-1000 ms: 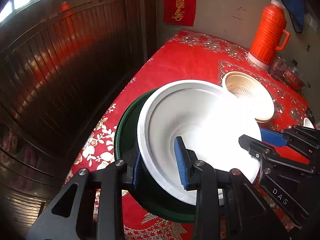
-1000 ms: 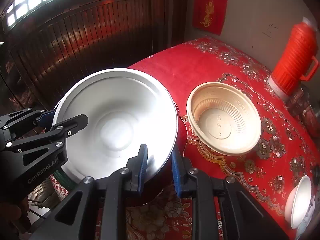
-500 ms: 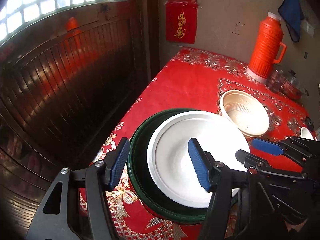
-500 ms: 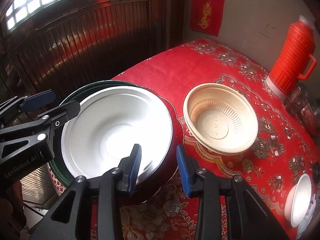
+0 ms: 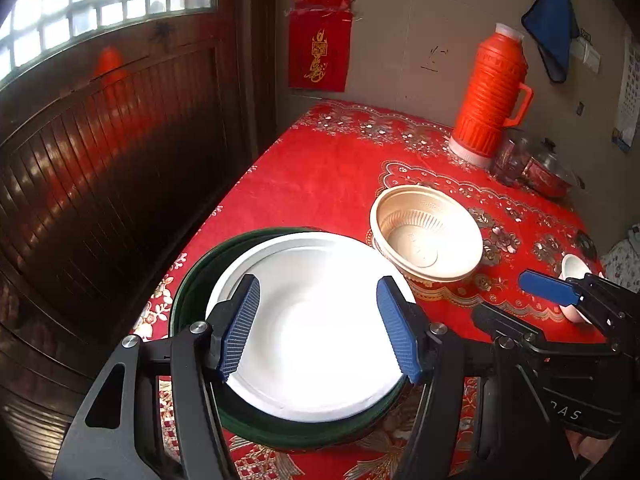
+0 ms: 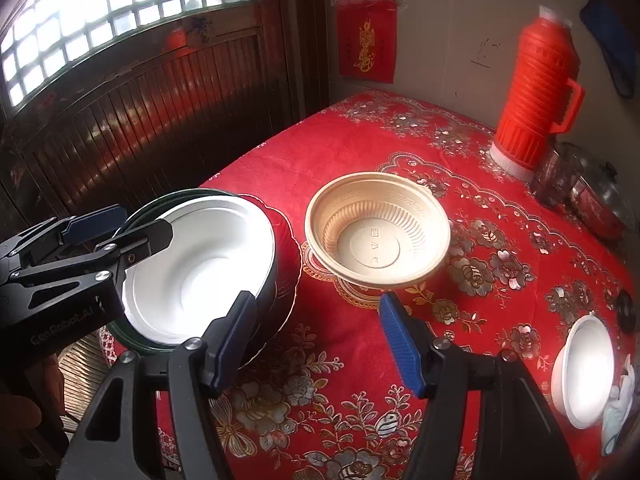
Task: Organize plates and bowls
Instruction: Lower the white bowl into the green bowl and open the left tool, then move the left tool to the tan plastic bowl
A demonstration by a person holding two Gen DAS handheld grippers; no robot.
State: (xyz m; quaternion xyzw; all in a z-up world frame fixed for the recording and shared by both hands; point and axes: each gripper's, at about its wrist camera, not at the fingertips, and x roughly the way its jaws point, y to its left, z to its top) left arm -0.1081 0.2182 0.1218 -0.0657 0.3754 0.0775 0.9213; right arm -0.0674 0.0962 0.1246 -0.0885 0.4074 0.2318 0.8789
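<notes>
Fingers, left: blue pads (image 5: 240, 330) are spread apart on the left gripper (image 5: 318, 330), nothing pinched; they hang over the white plate (image 5: 316, 332) without touching it.
Fingers, right: right gripper (image 6: 320, 344) has just been opening; its pads (image 6: 400, 344) stand apart with only red cloth between them.
Task item: white plate is seated inside the dark green plate (image 5: 192, 280), at the near left corner of the surface (image 5: 332, 176). Red plates appear to lie under the green one in the right wrist view; their number cannot be told.
Step in hand: release after stacking is judged complete; both grippers are free of the stack.
Remaining items: tan bowl (image 6: 378, 232) stands just beside the stack, empty; small white bowl (image 6: 584, 372) sits well apart at the right edge, with something pale against its near side.
Next move: a rim grasp on the tan bowl is likely called for; the thin plastic wall may flex under the pads.
Bystanders: orange thermos (image 5: 490, 92) and lidded red pot (image 5: 550, 172) stand at the far side, clear of the work.
</notes>
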